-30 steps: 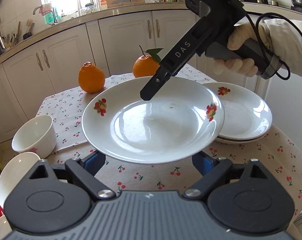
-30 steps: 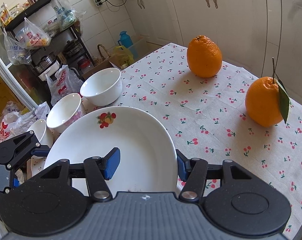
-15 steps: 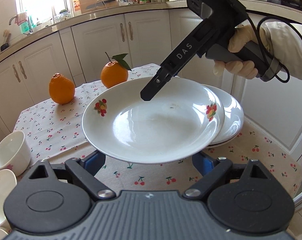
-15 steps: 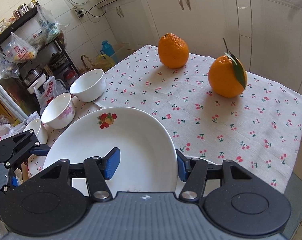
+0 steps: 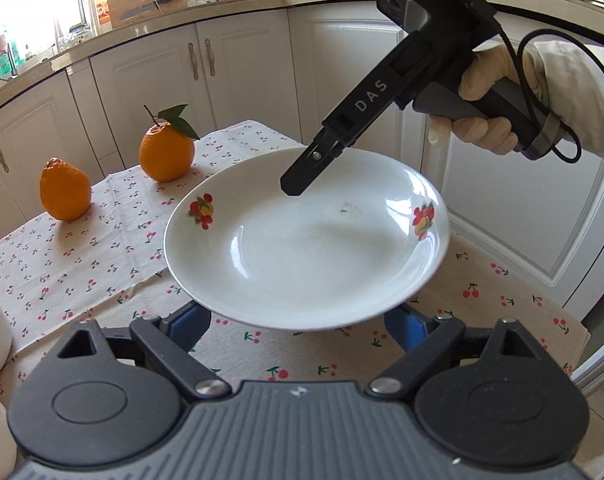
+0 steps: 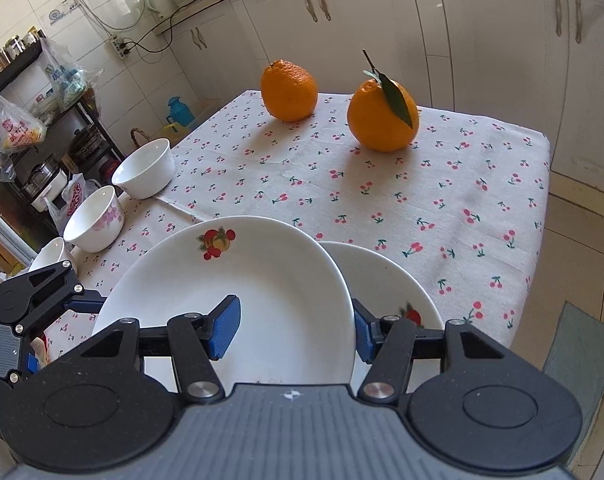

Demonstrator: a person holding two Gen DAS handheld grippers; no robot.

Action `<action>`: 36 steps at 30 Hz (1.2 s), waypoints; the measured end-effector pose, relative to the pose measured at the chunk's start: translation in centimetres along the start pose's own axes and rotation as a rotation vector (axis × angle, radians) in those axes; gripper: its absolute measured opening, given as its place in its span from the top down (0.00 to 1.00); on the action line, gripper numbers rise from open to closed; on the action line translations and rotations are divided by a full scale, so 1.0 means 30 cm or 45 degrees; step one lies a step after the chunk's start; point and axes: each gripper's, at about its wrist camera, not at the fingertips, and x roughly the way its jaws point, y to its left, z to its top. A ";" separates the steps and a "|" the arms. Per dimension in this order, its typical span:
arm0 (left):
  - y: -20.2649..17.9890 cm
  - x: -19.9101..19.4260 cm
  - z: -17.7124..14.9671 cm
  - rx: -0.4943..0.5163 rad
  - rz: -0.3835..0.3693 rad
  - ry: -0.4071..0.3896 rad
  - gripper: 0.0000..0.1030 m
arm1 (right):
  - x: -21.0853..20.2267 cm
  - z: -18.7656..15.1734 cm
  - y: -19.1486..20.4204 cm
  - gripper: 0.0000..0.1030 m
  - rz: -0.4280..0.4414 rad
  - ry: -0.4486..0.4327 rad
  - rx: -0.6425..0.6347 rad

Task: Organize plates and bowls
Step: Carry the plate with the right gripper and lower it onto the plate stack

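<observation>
Glossy white ceramic plate (image 5: 305, 256) (fruit decals), matt cherry-print cloth tablecloth (image 6: 401, 200), dimpled-skinned oranges (image 6: 381, 116)

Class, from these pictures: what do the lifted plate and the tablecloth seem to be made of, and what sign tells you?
Lifted plate: probably glazed ceramic or porcelain; glossy white, sharp window highlights, printed fruit decals. Melamine cannot be ruled out.
Tablecloth: woven fabric, likely cotton; matte, creased, hanging over the table edge, cherry print.
</observation>
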 end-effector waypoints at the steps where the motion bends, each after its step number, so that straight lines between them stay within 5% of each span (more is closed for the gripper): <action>1: -0.004 0.003 0.003 0.009 -0.006 -0.004 0.10 | -0.004 -0.009 -0.006 0.38 -0.007 -0.001 0.006; 36: 0.022 0.096 0.024 0.019 -0.168 -0.007 0.07 | -0.058 -0.088 -0.060 0.36 -0.149 0.043 0.075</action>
